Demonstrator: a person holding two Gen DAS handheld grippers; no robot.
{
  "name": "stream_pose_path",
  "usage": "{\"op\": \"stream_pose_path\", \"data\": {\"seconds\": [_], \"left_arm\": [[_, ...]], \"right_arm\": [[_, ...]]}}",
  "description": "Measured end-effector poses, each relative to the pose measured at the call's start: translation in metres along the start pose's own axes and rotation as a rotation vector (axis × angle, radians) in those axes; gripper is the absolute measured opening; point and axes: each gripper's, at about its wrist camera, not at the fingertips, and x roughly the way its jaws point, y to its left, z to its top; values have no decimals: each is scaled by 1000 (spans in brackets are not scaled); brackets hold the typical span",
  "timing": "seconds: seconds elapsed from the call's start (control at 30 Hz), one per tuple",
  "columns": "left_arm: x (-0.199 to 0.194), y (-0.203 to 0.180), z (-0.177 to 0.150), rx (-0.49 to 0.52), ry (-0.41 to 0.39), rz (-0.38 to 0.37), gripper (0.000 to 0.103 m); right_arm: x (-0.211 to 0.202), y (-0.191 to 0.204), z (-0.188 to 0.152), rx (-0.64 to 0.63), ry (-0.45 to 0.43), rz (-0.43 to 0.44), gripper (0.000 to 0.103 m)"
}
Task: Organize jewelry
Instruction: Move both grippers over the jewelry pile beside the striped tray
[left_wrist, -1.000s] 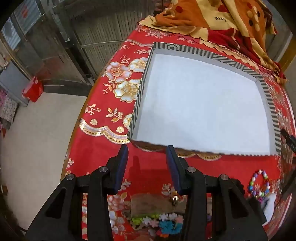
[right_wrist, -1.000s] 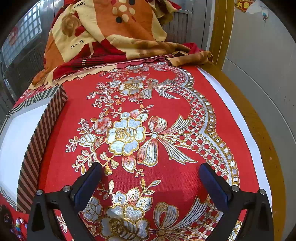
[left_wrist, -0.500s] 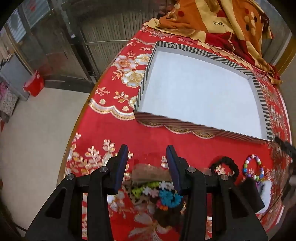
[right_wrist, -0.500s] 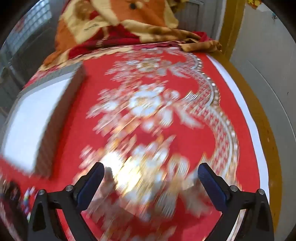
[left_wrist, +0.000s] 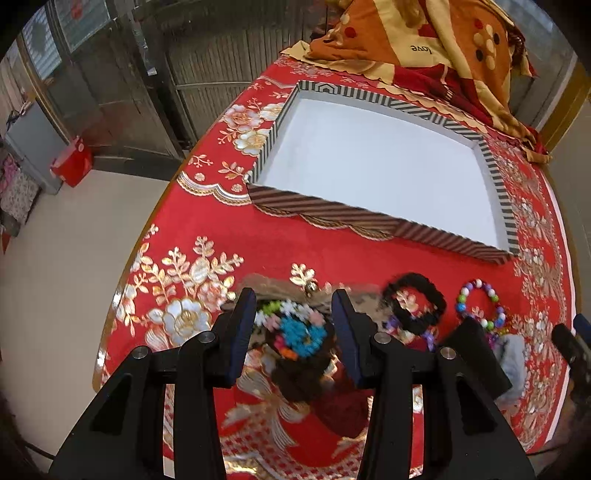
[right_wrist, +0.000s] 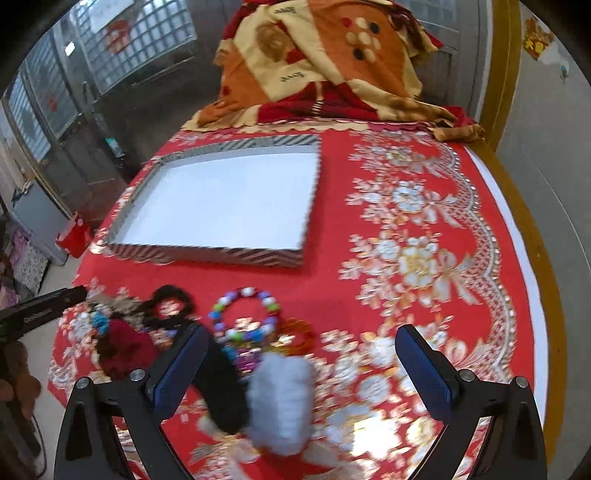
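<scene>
An empty white-lined box with striped walls (left_wrist: 317, 206) (right_wrist: 207, 254) sits on the red floral tablecloth. In front of it lie hair ties and bracelets. My left gripper (left_wrist: 293, 314) is open, above a flower-beaded blue and white piece (left_wrist: 299, 330). A black scrunchie (left_wrist: 413, 302) (right_wrist: 170, 299) and a coloured bead bracelet (left_wrist: 480, 302) (right_wrist: 245, 314) lie to its right. My right gripper (right_wrist: 301, 358) is open wide above a fluffy white piece (right_wrist: 280, 395), a black piece (right_wrist: 221, 391) and a red ring (right_wrist: 299, 334). A dark red scrunchie (right_wrist: 123, 347) lies left.
A folded orange and red blanket (left_wrist: 424, 44) (right_wrist: 325, 70) is heaped at the far end of the table. The table edge drops to the floor on the left (left_wrist: 122, 280). A red bag (left_wrist: 72, 166) stands on the floor.
Both grippers have pulled back from the box toward the near table edge. The jewelry pile now shows in both views. The right view swung left.
</scene>
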Motion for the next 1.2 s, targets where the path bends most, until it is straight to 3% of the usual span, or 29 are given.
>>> {"op": "stream_pose_path", "data": {"seconds": [0.6,1.2], "left_arm": [[-18,-7,-24,-4,-17,4,42],[-17,0,-26,-12,-10,-1,42]], "right_arm": [[-5,64,-3,-47,29,18,101],[-4,73,0,-50,38,37,101]]}}
